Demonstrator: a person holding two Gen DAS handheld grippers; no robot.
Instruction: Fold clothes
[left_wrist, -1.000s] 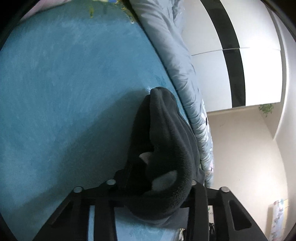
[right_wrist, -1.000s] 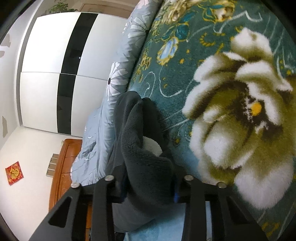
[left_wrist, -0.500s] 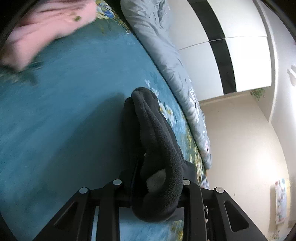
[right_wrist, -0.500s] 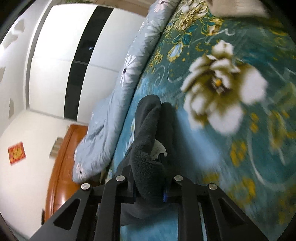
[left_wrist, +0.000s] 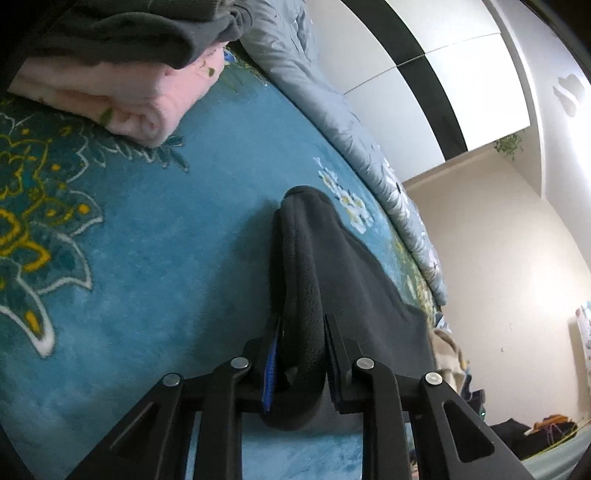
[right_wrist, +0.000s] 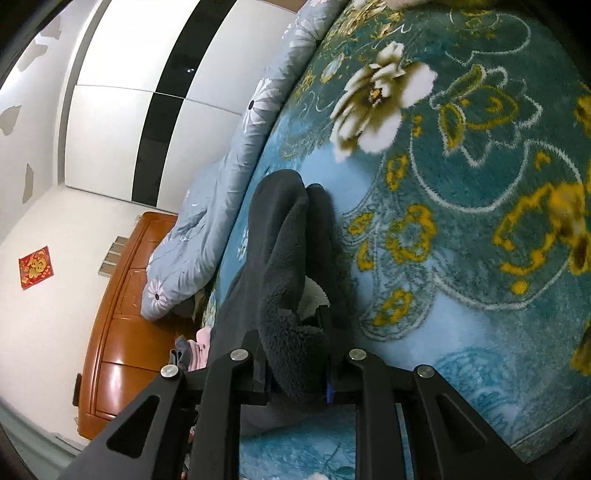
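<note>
Each claw, left claw (left_wrist: 300, 354) and right claw (right_wrist: 295, 350), pinches a bunched edge of the dark fleece garment (left_wrist: 332, 266) above the floral teal blanket (left_wrist: 147, 258), so both should travel evenly, keeping the fleece taut.

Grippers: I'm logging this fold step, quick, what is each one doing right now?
Left gripper: shut on the dark fleece garment.
Right gripper: shut on the same garment, at another bunched edge.
</note>
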